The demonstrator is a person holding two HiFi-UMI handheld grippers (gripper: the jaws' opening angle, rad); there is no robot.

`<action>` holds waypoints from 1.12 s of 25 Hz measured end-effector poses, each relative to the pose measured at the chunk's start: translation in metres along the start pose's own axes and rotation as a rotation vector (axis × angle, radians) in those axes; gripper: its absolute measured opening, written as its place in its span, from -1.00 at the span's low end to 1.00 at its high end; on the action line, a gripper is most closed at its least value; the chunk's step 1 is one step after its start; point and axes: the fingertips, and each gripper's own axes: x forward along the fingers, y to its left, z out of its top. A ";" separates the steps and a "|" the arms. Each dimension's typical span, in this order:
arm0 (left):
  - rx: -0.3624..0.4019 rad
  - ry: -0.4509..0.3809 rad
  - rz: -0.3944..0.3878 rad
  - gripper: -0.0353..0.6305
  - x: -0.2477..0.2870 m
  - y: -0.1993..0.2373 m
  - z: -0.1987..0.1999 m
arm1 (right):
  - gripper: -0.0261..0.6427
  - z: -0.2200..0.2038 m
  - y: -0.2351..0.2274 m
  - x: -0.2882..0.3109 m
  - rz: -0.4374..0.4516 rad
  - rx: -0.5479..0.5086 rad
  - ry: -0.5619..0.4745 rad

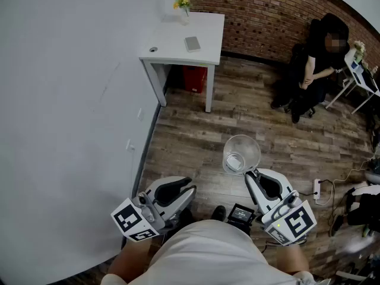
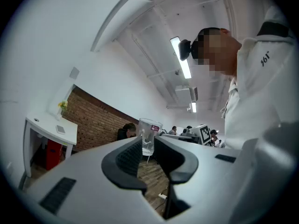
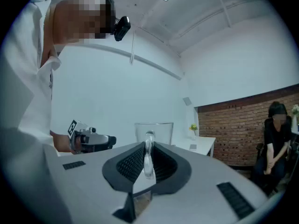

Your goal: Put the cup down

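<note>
Nr the person: left tool point(image 1: 189, 186), jaws at a narrow gap w/ nothing between, idle beside right tool point(image 1: 252, 174), which is clamped on the handle of a clear cup point(image 1: 241, 154), upright, in mid-air over the wood floor point(image 1: 237, 114). Carry step; cup not yet down. Next, likely: take it to the white tabletop point(image 1: 178, 40) far left, lower it upright, then release.
</note>
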 end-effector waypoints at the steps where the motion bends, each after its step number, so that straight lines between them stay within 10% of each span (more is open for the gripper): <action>1: -0.001 0.000 0.001 -0.68 0.000 0.000 0.000 | -0.82 0.000 0.000 0.000 0.000 -0.002 0.000; 28: -0.017 -0.003 -0.007 -0.63 -0.027 0.020 -0.018 | -0.82 -0.020 0.017 0.019 -0.020 0.036 -0.006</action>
